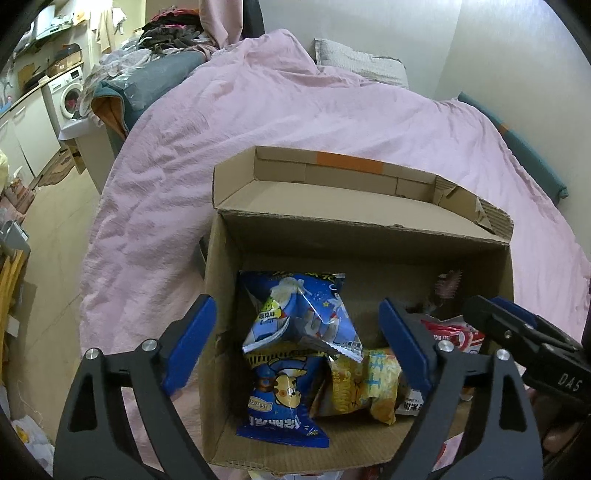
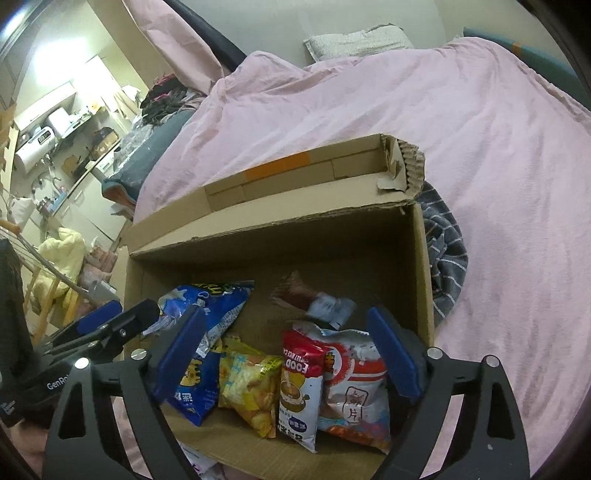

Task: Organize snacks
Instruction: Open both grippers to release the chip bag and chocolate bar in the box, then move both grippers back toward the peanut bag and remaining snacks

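An open cardboard box (image 1: 362,229) (image 2: 277,236) rests on a pink duvet (image 1: 258,122). Inside lie a crumpled blue bag (image 1: 299,314) (image 2: 218,306), a blue cartoon bag (image 1: 284,391) (image 2: 195,384), a yellow bag (image 1: 362,387) (image 2: 251,387), a "FOOD" packet (image 2: 299,387) and a red-and-white bag (image 2: 354,384) (image 1: 454,332). A small blurred brown-and-grey packet (image 2: 314,299) shows near the box's back. My left gripper (image 1: 295,310) (image 2: 129,310) hovers open over the box's left half. Over the right half my right gripper (image 2: 286,314) (image 1: 487,306) is open, its pads touching nothing.
A grey striped cloth (image 2: 447,258) lies against the box's right side. A pillow (image 2: 354,40) sits at the bed's far end. Left of the bed are bare floor (image 1: 55,236), a washing machine (image 1: 70,96) and piled clothes (image 1: 170,33).
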Action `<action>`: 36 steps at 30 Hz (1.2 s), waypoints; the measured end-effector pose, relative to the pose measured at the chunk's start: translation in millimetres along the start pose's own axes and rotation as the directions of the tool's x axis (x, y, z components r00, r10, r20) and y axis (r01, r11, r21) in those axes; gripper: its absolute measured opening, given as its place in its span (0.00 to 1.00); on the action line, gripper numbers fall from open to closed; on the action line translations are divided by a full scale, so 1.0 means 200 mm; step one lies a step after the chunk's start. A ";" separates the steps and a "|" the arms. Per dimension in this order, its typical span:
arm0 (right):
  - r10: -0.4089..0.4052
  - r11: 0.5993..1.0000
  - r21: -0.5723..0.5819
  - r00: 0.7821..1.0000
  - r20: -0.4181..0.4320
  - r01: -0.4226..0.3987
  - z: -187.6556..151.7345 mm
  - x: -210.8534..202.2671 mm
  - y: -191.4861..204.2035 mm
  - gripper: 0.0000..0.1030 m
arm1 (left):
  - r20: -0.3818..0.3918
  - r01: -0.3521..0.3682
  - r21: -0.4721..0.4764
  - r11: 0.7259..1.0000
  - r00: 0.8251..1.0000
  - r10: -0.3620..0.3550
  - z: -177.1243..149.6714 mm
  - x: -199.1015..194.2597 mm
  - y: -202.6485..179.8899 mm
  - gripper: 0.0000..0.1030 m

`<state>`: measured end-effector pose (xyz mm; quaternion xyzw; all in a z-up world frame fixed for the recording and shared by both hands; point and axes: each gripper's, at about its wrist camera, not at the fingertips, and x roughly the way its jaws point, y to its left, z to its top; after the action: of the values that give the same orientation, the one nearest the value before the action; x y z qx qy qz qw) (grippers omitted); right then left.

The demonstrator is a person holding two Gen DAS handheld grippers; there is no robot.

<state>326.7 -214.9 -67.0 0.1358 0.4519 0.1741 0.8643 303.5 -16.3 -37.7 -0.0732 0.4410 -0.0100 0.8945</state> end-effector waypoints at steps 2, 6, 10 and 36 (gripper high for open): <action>0.000 1.000 0.000 1.000 -0.002 0.000 0.00 0.00 0.00 0.89 | -0.003 0.001 -0.001 1.000 1.000 -0.001 0.00 0.00 0.00 0.85; -0.002 1.000 0.006 1.000 0.004 0.002 0.00 -0.01 0.00 0.89 | -0.007 0.001 0.002 1.000 1.000 -0.001 0.00 0.00 0.00 0.85; -0.002 1.000 0.006 1.000 0.004 0.002 0.00 -0.01 0.00 0.89 | 0.000 0.002 0.005 1.000 1.000 -0.002 0.00 0.00 0.00 0.85; -0.006 1.000 0.002 0.999 0.035 0.006 -0.10 -0.27 0.04 0.93 | 0.069 0.046 0.021 0.999 0.996 -0.048 -0.12 -0.32 0.02 0.98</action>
<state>279.8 -229.1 -34.5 0.1385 0.4370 0.1688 0.8725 245.9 -10.1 -1.8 -0.0750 0.4075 -0.0328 0.9095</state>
